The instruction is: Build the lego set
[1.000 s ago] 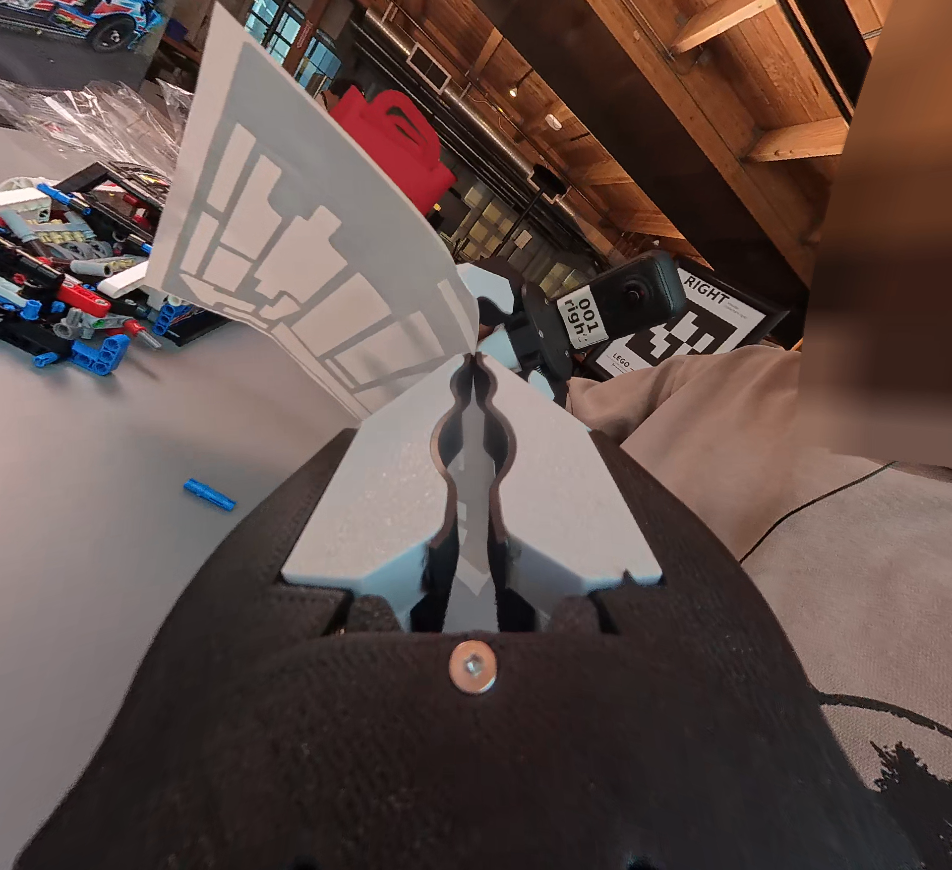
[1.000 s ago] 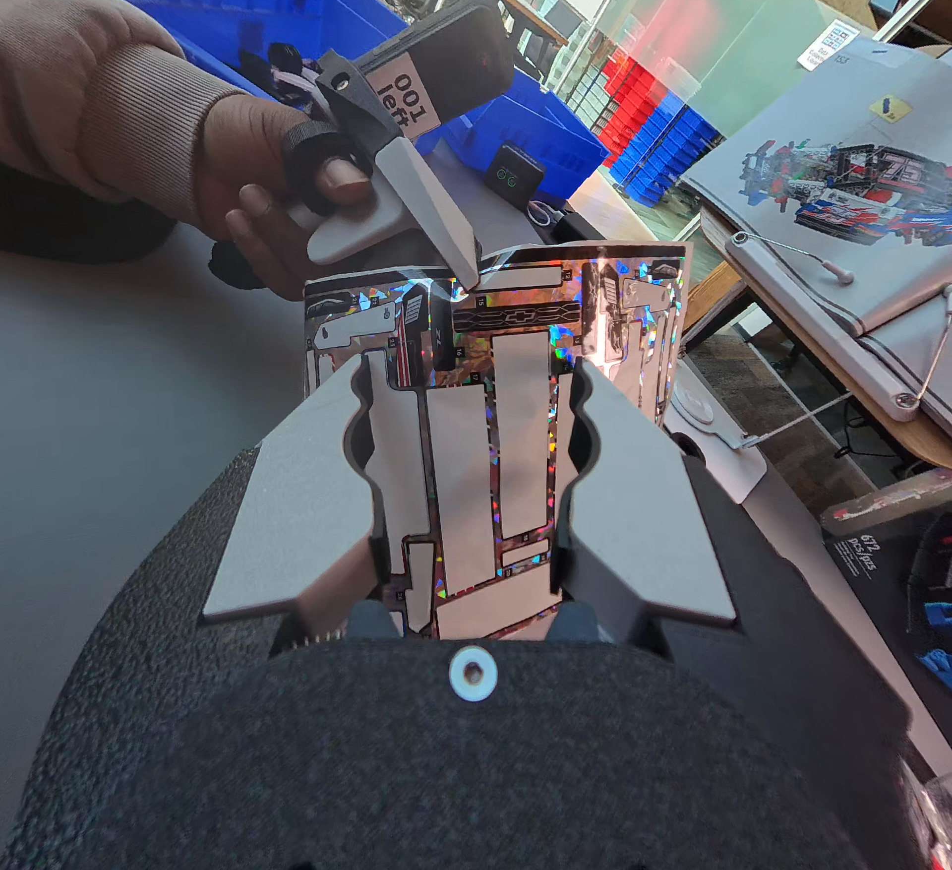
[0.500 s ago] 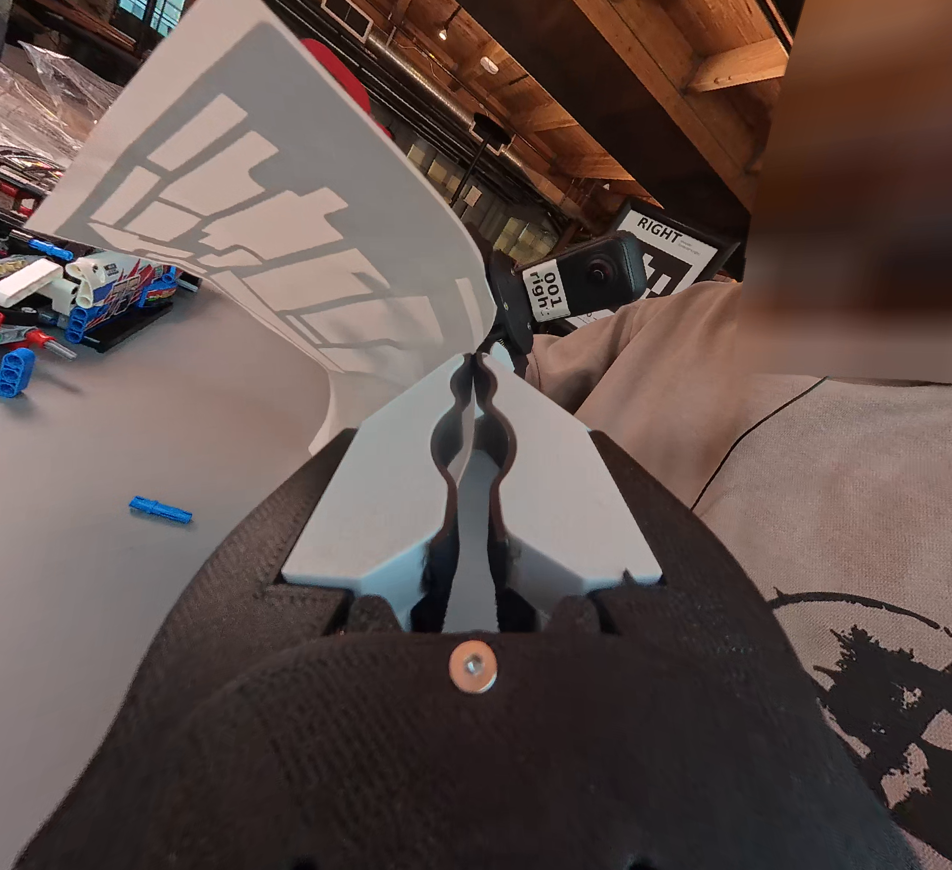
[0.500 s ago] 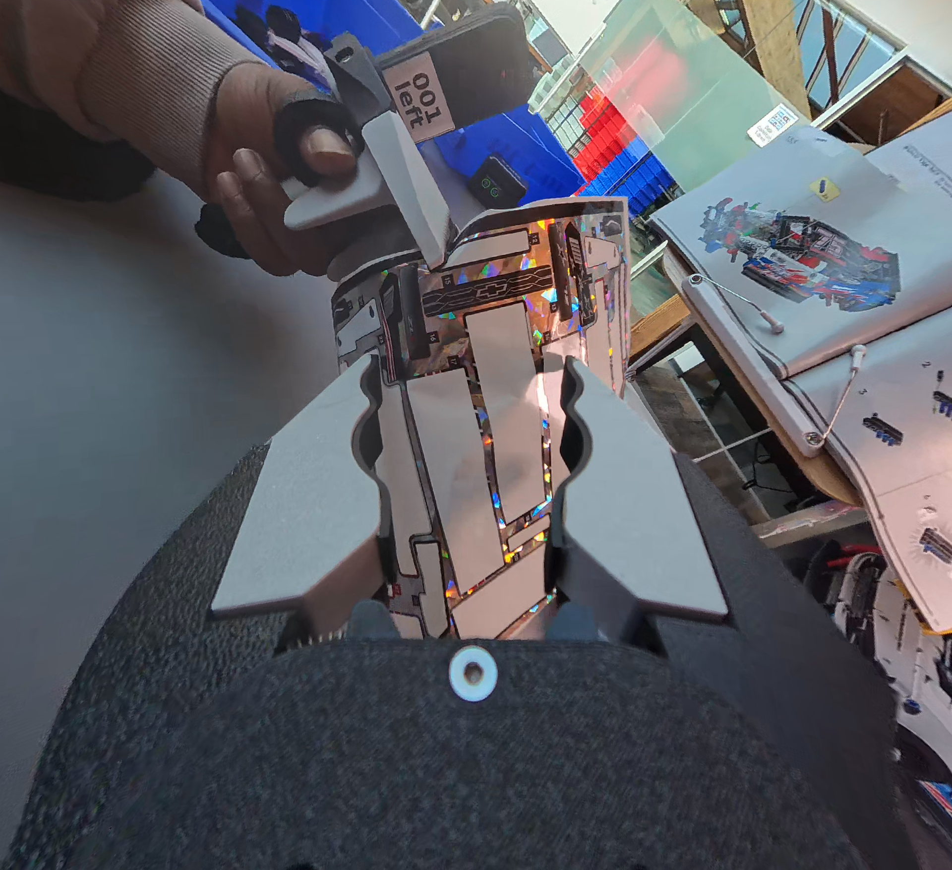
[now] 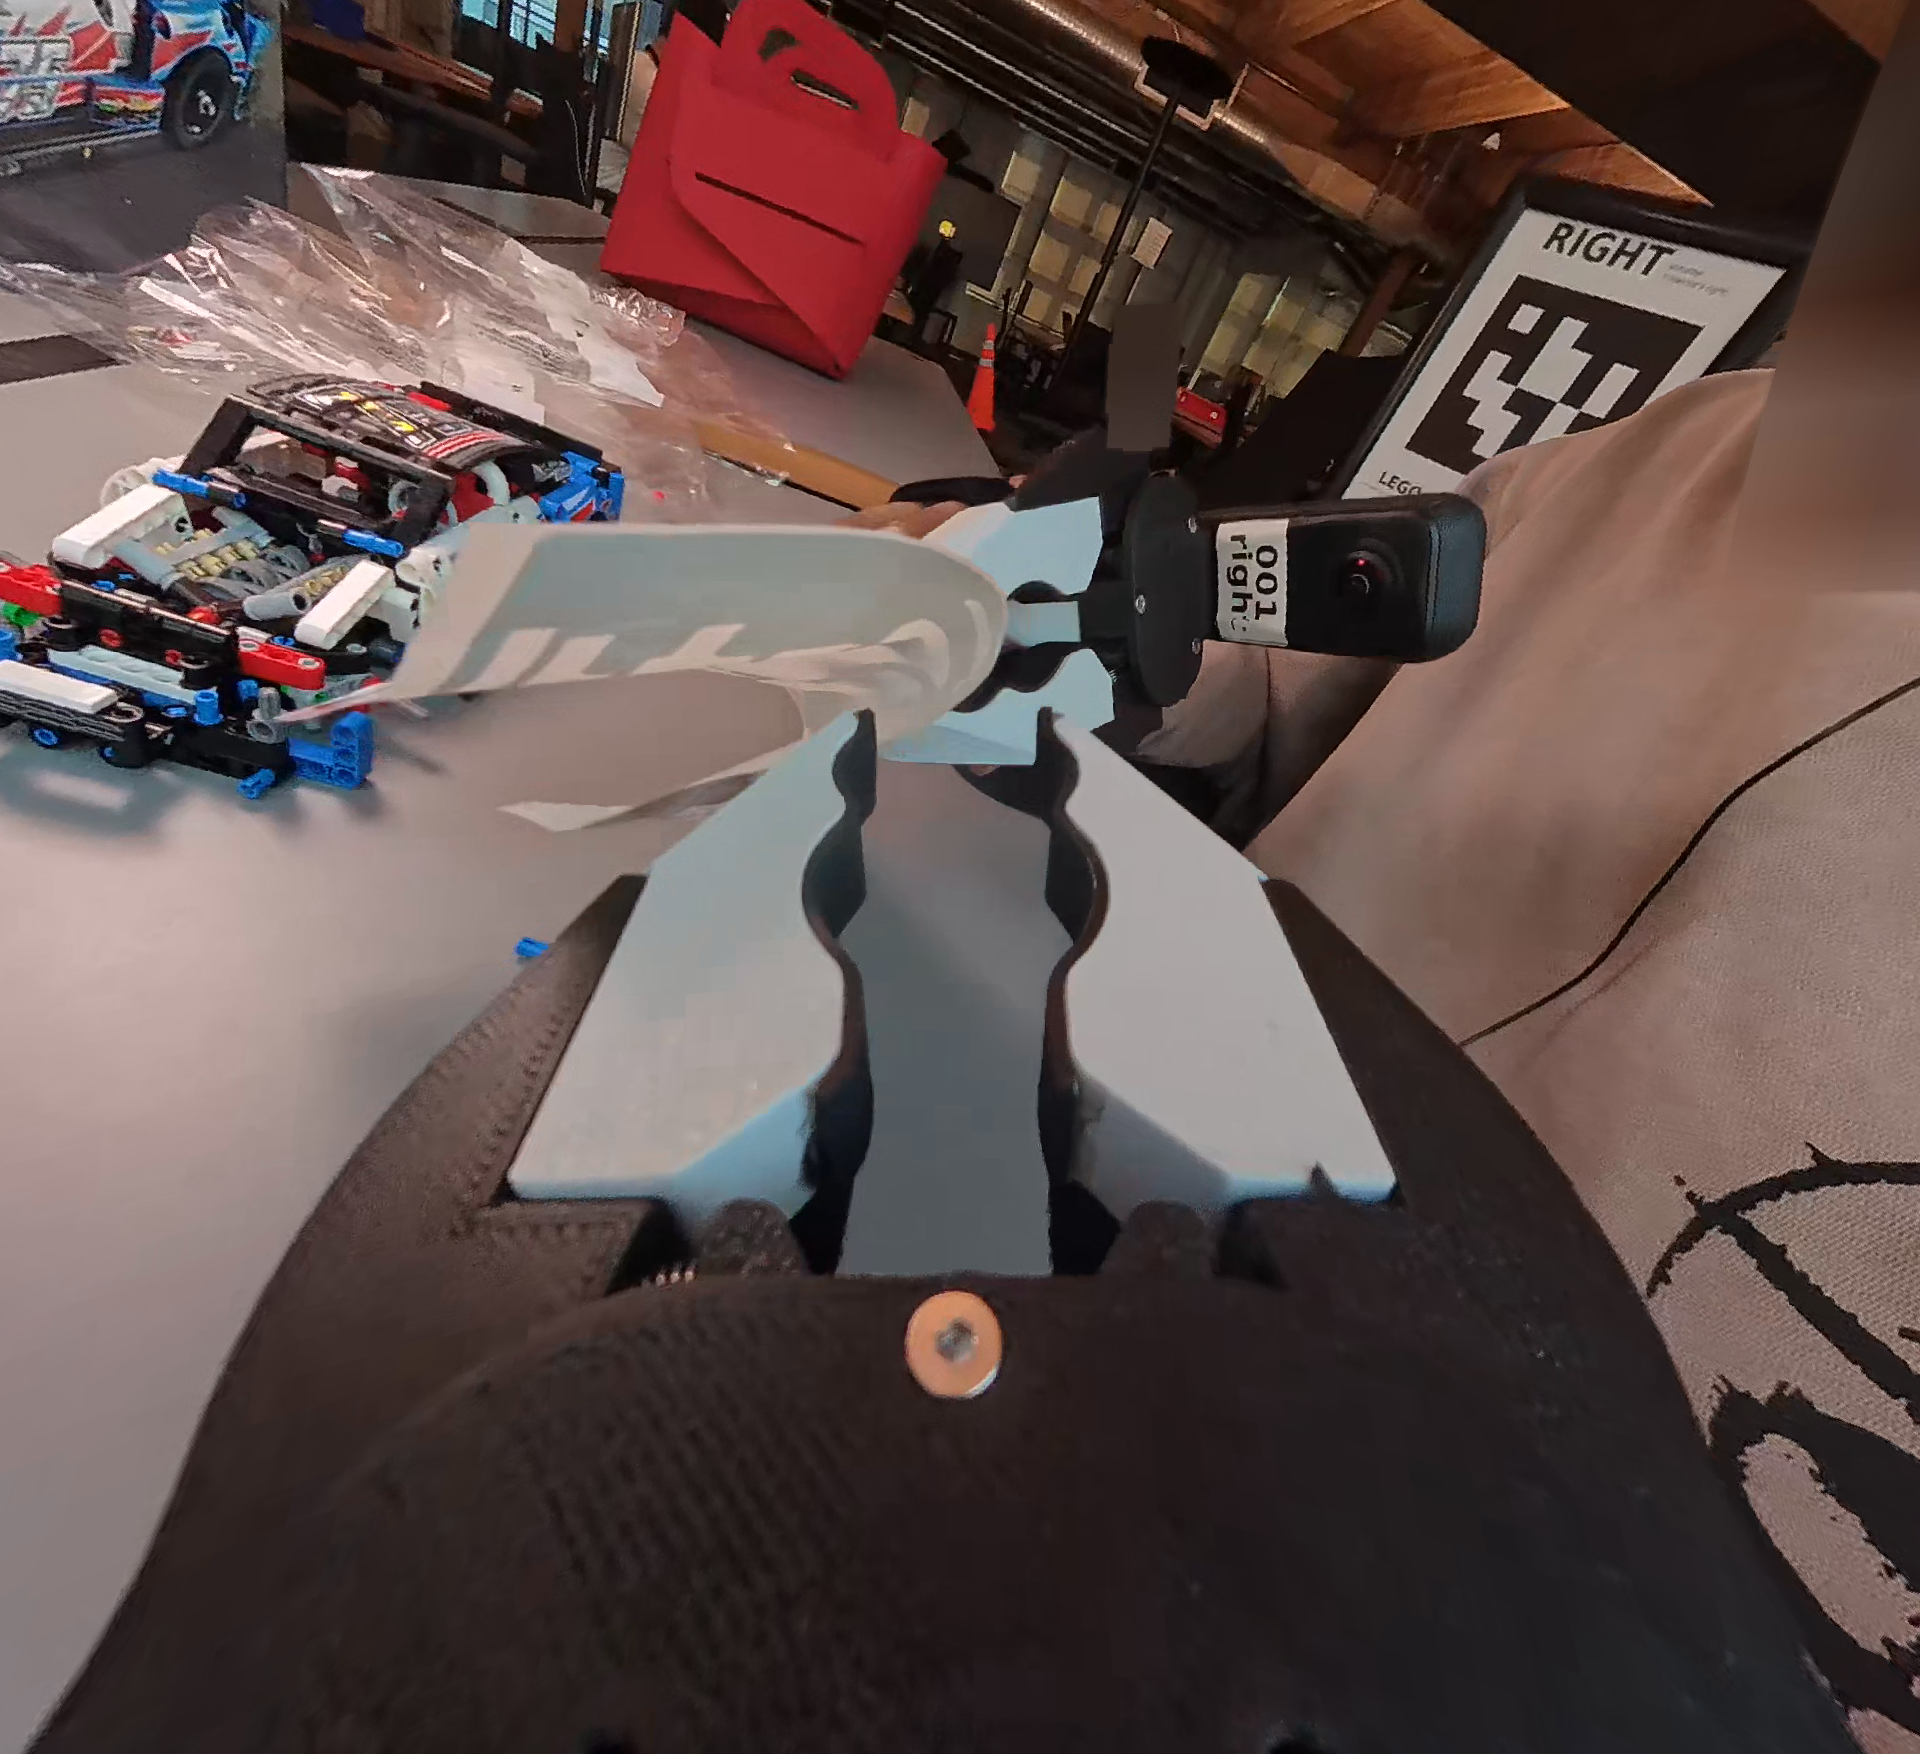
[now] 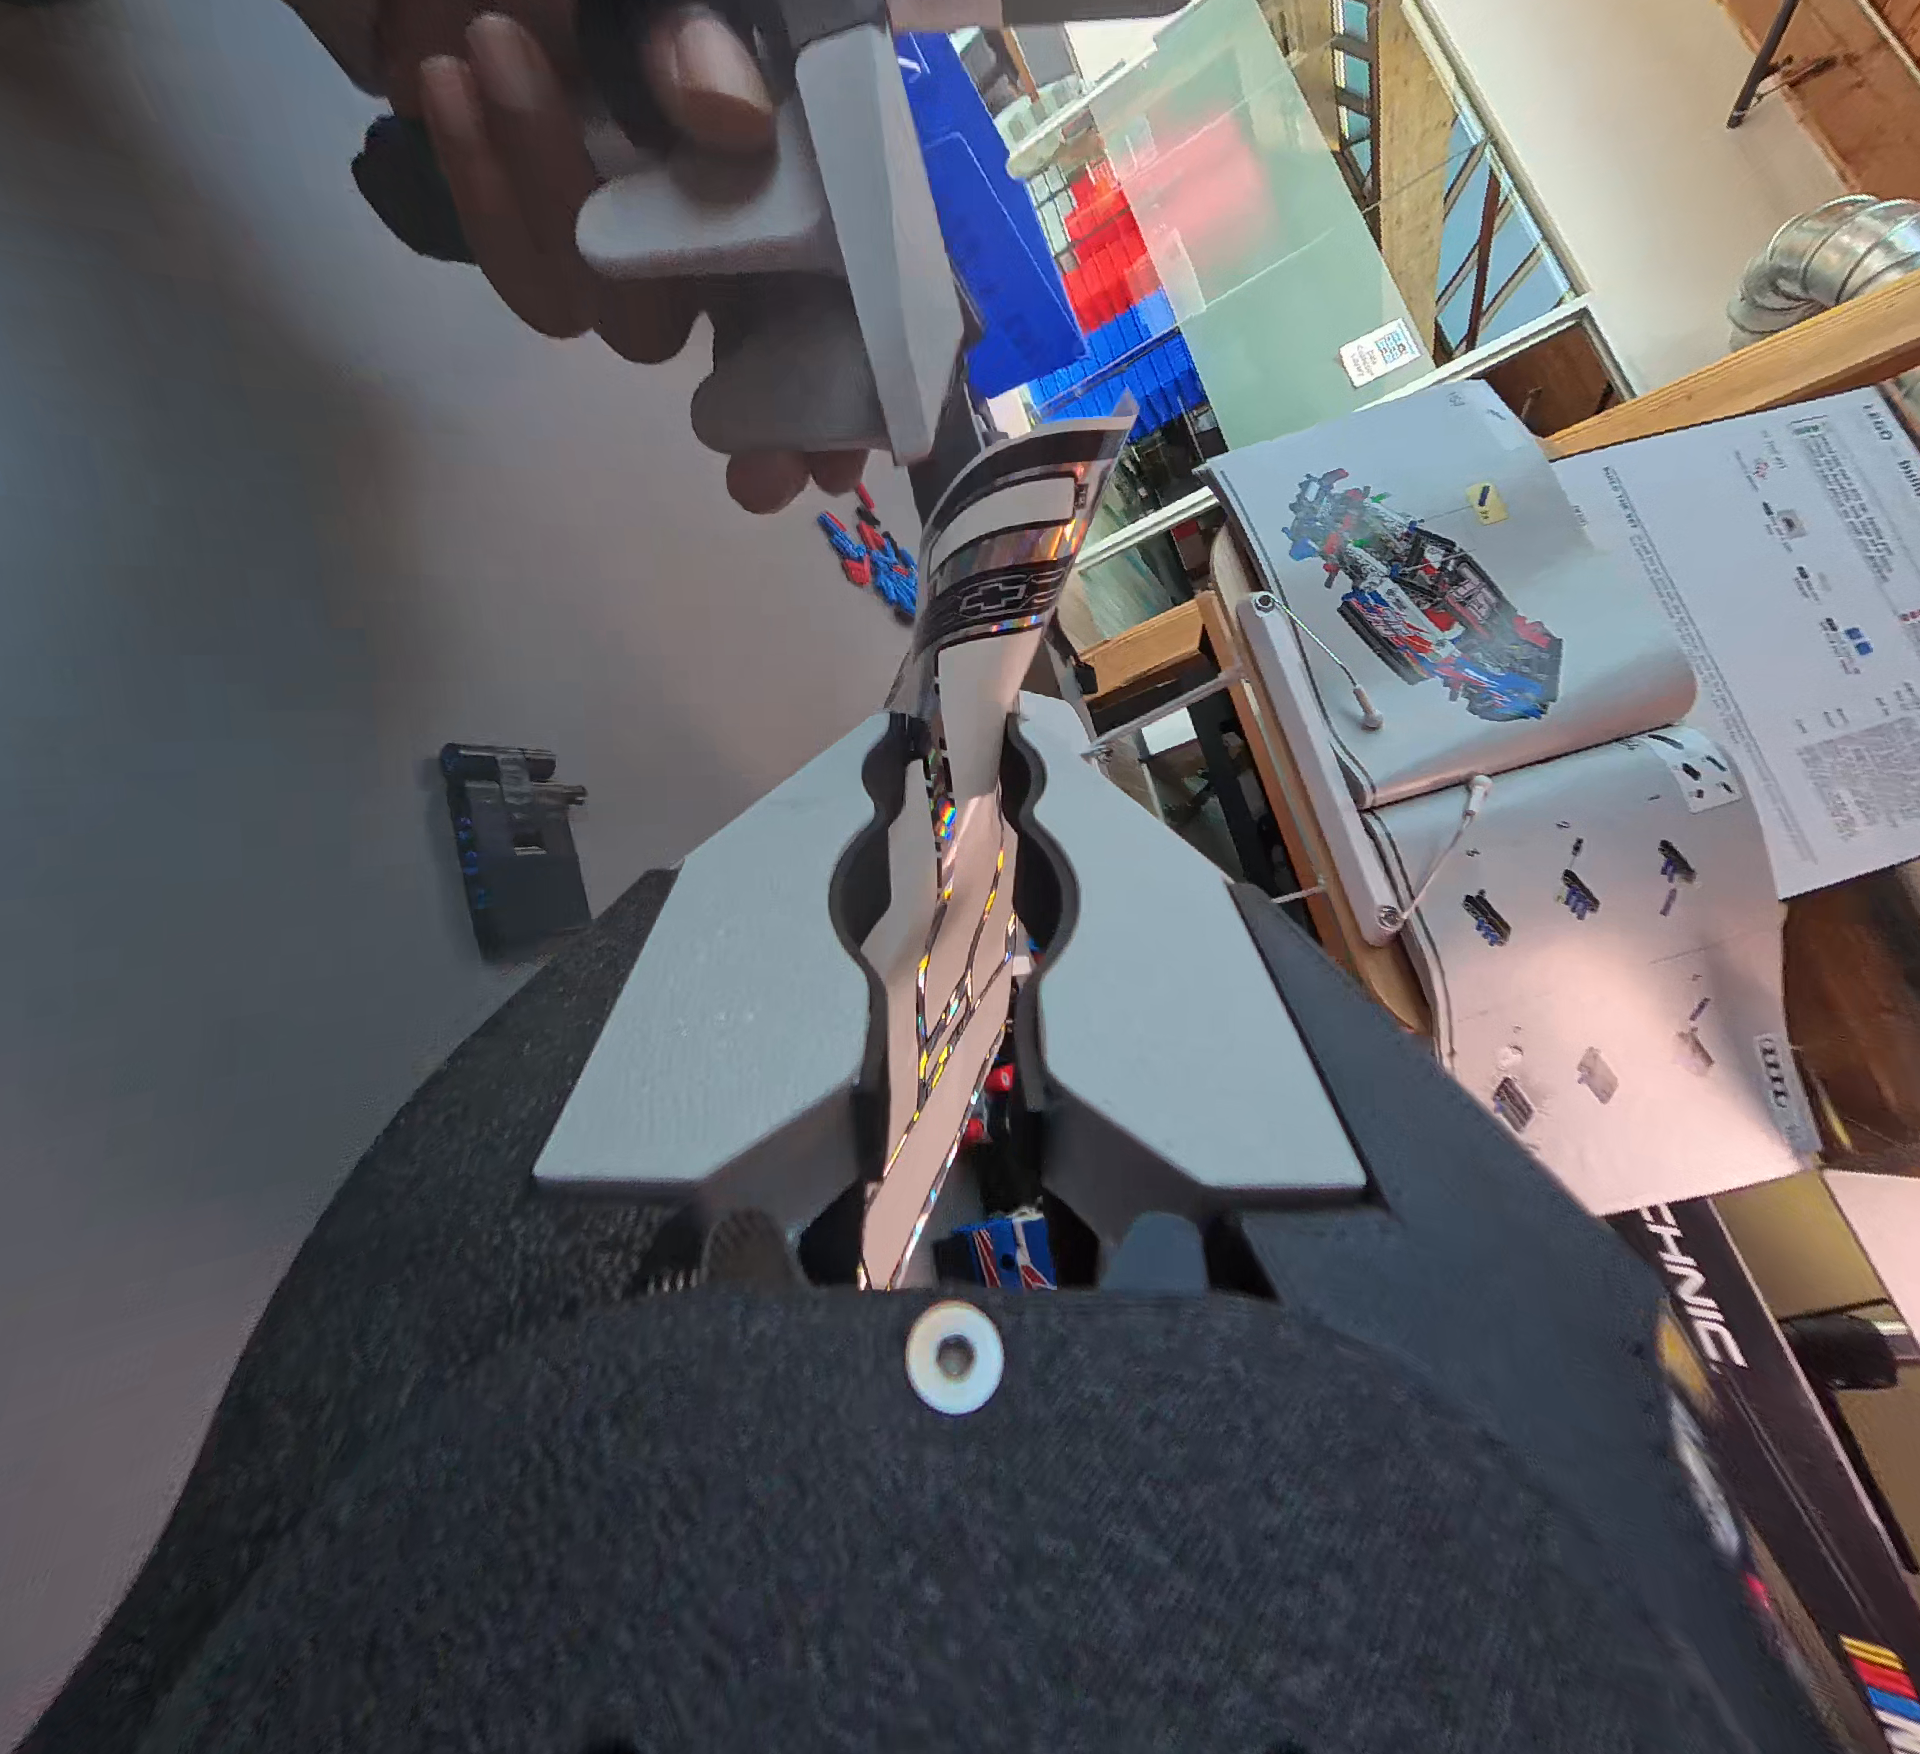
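The grey table (image 5: pixel 208 977) carries the half-built car (image 5: pixel 270 561) at my ten o'clock in the left view. I'm on the sticker step: the sticker sheet (image 6: pixel 977 582) hangs in the air, bent, pinched in my right tongs (image 6: pixel 958 728). My left tongs (image 5: pixel 951 728) are released, just beside its edge. Next I need to peel one sticker off cleanly.

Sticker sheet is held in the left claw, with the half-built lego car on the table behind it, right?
No. The right claw holds the sticker sheet, as the left wrist view shows; the left claw stands open. The half-built lego car is on the table behind it.
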A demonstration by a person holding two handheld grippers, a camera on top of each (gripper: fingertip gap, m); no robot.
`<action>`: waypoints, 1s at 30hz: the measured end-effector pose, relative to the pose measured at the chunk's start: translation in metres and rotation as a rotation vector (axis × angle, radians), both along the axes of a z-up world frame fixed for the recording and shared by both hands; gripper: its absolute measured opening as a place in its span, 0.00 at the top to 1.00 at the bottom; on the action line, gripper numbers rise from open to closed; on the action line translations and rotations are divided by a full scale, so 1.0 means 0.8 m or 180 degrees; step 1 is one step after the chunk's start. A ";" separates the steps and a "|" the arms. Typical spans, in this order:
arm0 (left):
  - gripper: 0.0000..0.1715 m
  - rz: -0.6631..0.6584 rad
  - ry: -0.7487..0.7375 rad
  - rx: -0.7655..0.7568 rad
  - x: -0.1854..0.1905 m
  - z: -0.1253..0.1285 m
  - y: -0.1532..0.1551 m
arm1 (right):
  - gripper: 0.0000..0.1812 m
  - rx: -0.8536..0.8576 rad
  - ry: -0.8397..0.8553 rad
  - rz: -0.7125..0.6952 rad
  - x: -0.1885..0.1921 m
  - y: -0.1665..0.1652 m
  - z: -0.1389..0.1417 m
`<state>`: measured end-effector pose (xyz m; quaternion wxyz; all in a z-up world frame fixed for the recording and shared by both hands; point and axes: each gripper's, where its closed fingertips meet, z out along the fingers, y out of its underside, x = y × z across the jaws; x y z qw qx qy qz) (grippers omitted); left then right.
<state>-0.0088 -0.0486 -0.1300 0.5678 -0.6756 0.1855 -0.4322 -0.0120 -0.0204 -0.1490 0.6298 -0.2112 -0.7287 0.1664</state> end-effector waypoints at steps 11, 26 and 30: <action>1.00 0.0777 0.0568 0.0116 -0.019 -0.001 0.023 | 0.93 0.0904 0.0140 -0.0346 -0.015 0.022 -0.009; 1.00 0.0399 0.0962 0.0926 0.011 0.006 -0.001 | 0.79 -0.1205 0.0178 0.0796 0.017 -0.030 0.051; 1.00 0.0273 0.1059 0.1016 0.026 0.002 -0.004 | 0.80 -0.1140 -0.0007 0.0823 0.015 -0.040 0.033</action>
